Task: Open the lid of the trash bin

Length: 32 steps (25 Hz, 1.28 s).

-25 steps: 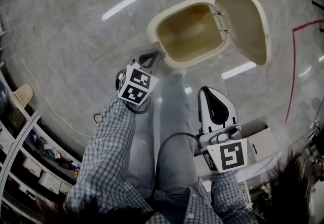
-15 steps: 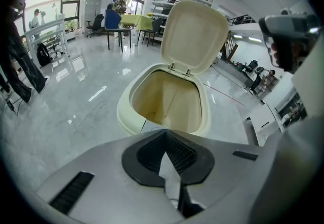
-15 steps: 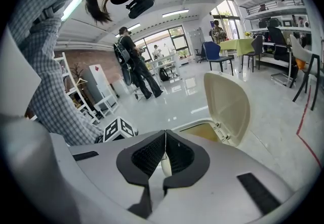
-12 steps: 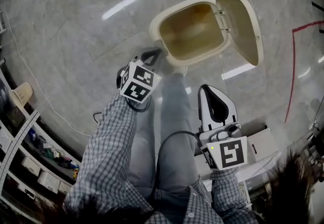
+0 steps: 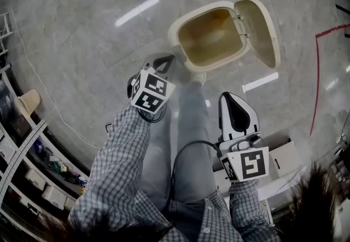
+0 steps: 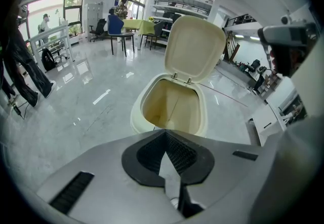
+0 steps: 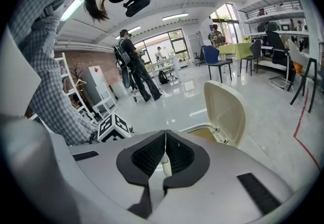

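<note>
The cream trash bin (image 5: 210, 35) stands on the grey marble floor with its lid (image 5: 262, 30) swung up on the hinge at its right side; the inside looks empty. My left gripper (image 5: 169, 59) is shut, its tips just short of the bin's near-left rim and holding nothing. In the left gripper view the bin (image 6: 172, 109) lies straight ahead of the shut left gripper (image 6: 165, 133), with the lid (image 6: 196, 48) upright behind it. My right gripper (image 5: 229, 95) is shut and empty, lower down, apart from the bin. The right gripper (image 7: 165, 134) faces the lid (image 7: 226, 111).
The person's legs (image 5: 186, 131) stand between the grippers, just in front of the bin. Shelves with boxes (image 5: 33, 164) run along the left. A red tape line (image 5: 317, 71) marks the floor at right. A white box (image 5: 284, 156) sits near the right gripper. A thin cable (image 5: 33, 76) crosses the floor.
Seen from above, the lid looks narrower, standing more upright than a second ago. Both grippers have barely moved and stay shut.
</note>
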Each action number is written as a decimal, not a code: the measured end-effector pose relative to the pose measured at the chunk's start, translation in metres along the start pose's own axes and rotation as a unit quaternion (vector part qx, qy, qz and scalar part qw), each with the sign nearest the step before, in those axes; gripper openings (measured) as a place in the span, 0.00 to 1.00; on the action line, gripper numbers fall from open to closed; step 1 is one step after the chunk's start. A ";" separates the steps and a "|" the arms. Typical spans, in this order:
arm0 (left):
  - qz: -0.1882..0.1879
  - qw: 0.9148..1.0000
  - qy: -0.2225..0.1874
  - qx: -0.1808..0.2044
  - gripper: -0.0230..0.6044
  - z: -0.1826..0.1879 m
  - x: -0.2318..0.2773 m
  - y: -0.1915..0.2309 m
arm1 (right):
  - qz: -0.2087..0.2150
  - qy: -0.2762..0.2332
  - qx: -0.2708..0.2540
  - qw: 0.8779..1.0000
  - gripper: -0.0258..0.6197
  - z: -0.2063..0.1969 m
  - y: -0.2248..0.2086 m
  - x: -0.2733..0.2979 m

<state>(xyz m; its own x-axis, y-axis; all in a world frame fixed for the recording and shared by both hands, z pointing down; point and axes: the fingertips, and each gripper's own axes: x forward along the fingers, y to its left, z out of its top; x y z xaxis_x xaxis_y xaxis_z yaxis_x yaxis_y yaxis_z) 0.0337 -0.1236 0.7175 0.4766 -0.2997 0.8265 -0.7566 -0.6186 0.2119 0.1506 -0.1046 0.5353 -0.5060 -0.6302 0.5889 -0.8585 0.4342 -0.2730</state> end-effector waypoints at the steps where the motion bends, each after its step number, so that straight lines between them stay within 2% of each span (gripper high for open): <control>1: 0.001 1.000 -0.005 -0.002 0.04 0.004 -0.004 -0.001 | -0.001 0.001 -0.001 1.000 0.07 0.001 0.001 -0.002; 6: 0.007 0.999 -0.037 -0.022 0.04 0.026 -0.021 -0.005 | -0.001 -0.006 -0.002 1.000 0.07 0.007 0.006 -0.006; 10: 0.004 0.999 -0.047 -0.005 0.04 0.038 -0.033 -0.012 | -0.004 -0.020 -0.004 1.000 0.07 0.018 0.010 -0.009; 17: 0.005 0.998 -0.066 -0.012 0.04 0.052 -0.064 -0.022 | -0.018 -0.035 -0.006 0.999 0.07 0.035 0.011 -0.026; 26: -0.002 0.997 -0.082 -0.001 0.04 0.066 -0.103 -0.028 | -0.018 -0.043 -0.018 0.999 0.07 0.050 0.029 -0.040; 32: 0.012 0.996 -0.087 0.006 0.04 0.073 -0.134 -0.025 | -0.030 -0.061 -0.021 0.997 0.07 0.073 0.034 -0.051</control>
<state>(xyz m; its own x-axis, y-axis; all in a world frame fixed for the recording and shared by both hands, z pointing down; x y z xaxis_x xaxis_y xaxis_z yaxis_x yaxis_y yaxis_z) 0.0216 -0.1205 0.5638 0.5300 -0.4348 0.7280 -0.7634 -0.6185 0.1864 0.1411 -0.1042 0.4407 -0.4628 -0.7281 0.5056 -0.8844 0.4181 -0.2073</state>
